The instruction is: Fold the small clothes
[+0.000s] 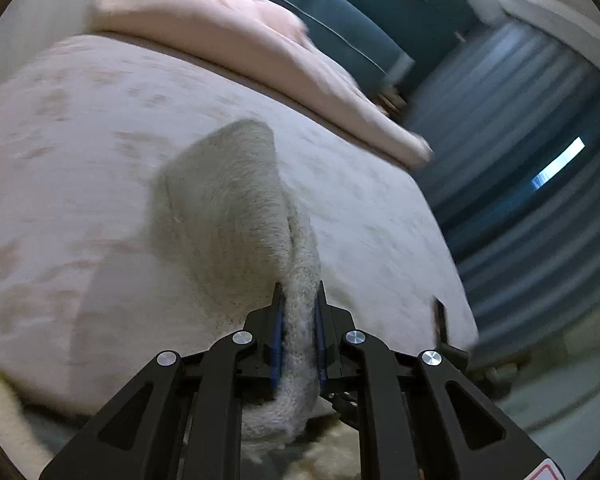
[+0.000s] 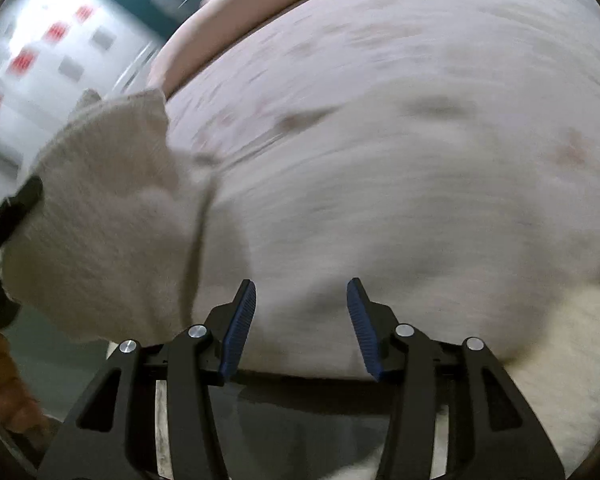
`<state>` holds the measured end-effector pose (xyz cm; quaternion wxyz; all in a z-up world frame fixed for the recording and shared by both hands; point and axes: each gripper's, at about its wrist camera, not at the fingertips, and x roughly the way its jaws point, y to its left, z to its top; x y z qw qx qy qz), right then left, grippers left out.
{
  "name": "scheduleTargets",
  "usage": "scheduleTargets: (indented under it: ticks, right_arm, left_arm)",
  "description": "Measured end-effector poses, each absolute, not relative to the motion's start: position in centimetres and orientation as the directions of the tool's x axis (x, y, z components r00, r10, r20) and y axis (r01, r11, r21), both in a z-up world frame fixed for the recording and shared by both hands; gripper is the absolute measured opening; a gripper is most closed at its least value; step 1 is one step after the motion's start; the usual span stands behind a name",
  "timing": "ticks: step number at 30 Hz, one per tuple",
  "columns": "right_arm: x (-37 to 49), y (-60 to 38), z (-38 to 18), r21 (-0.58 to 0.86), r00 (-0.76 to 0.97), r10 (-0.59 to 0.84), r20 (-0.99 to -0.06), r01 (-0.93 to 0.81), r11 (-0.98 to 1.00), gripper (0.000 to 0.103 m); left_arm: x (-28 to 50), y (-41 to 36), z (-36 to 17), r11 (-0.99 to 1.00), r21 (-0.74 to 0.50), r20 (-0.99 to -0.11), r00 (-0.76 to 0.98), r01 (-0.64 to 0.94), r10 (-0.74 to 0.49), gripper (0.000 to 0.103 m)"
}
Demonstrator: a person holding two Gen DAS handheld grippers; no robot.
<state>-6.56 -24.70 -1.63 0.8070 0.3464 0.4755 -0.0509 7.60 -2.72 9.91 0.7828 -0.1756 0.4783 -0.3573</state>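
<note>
A small cream fleecy garment (image 1: 228,200) hangs from my left gripper (image 1: 299,292), which is shut on its edge and holds it above the pale patterned bed (image 1: 80,140). The same garment (image 2: 100,208) shows at the left of the right wrist view, with the left gripper's dark finger at its left edge. My right gripper (image 2: 302,292) is open and empty, its blue pads (image 2: 240,328) apart over the bed (image 2: 420,180), to the right of the garment. Both views are motion-blurred.
A pink folded blanket (image 1: 228,32) lies along the bed's far side. A teal piece of furniture (image 1: 360,12) and a blue striped rug (image 1: 520,140) lie beyond the bed. More cream fleecy cloth (image 2: 572,360) sits at the bed's near right corner.
</note>
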Motion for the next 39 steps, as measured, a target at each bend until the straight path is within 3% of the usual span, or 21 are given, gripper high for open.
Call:
scheduleTargets:
  ticks: [5, 8, 10, 11, 13, 17, 23, 25, 28, 35, 37, 39]
  right_arm:
    - [-12.2, -29.6, -1.5, 0.49, 0.56, 0.14, -0.817, 0.545, 0.68, 0.047]
    - [-13.6, -31.4, -1.4, 0.495, 0.561, 0.122, -0.819, 0.583, 0.644, 0.048]
    - [-13.6, -31.7, -0.9, 0.515, 0.582, 0.125, -0.804, 0.574, 0.637, 0.056]
    - [-13.5, -31.7, -0.6, 0.531, 0.594, 0.135, -0.793, 0.563, 0.633, 0.06]
    - [-12.8, -31.5, -0.1, 0.586, 0.625, 0.192, -0.757, 0.519, 0.622, 0.064]
    - [-9.9, -29.9, -0.5, 0.651, 0.634, 0.288, -0.717, 0.463, 0.602, 0.084]
    - [-5.3, -26.7, -3.6, 0.605, 0.501, 0.363, -0.785, 0.496, 0.623, 0.087]
    - [-4.3, -25.5, -4.0, 0.575, 0.468, 0.359, -0.808, 0.494, 0.652, 0.075]
    - [-2.8, -23.6, -1.6, 0.517, 0.473, 0.312, -0.824, 0.401, 0.756, 0.021]
    - [-3.9, -24.9, 10.5, 0.556, 0.767, 0.244, -0.593, 0.171, 0.813, 0.016]
    - [-4.6, -26.6, 9.9, 0.488, 0.766, 0.15, -0.625, 0.233, 0.841, 0.017]
    - [-4.2, -28.5, 5.3, 0.385, 0.665, 0.063, -0.744, 0.349, 0.855, 0.017]
  left_arm:
    - [4.4, -13.2, 6.4, 0.663, -0.523, -0.71, 0.156, 0.535, -0.686, 0.018]
    - [2.4, -14.7, 4.7, 0.672, -0.49, -0.749, 0.126, 0.555, -0.65, 0.019]
    - [1.7, -13.6, 4.7, 0.673, -0.478, -0.752, 0.133, 0.564, -0.646, 0.039]
    - [1.3, -12.3, 5.1, 0.69, -0.45, -0.757, 0.167, 0.567, -0.631, 0.054]
    - [1.0, -10.1, 5.5, 0.712, -0.418, -0.76, 0.212, 0.564, -0.614, 0.065]
    - [1.6, -4.9, 4.5, 0.782, -0.347, -0.814, 0.249, 0.517, -0.526, 0.067]
    - [1.9, 1.4, 0.9, 0.883, -0.32, -0.879, 0.239, 0.344, -0.412, 0.067]
    - [2.1, 2.2, 0.9, 0.892, -0.329, -0.88, 0.24, 0.311, -0.409, 0.067]
    - [2.4, 2.4, 1.6, 0.886, -0.342, -0.864, 0.266, 0.312, -0.427, 0.067]
    - [2.4, 0.8, 4.7, 0.845, -0.38, -0.799, 0.326, 0.376, -0.505, 0.067]
    - [2.5, 0.1, 5.0, 0.842, -0.375, -0.795, 0.332, 0.389, -0.507, 0.067]
    - [2.7, -1.0, 4.6, 0.84, -0.365, -0.803, 0.321, 0.401, -0.502, 0.067]
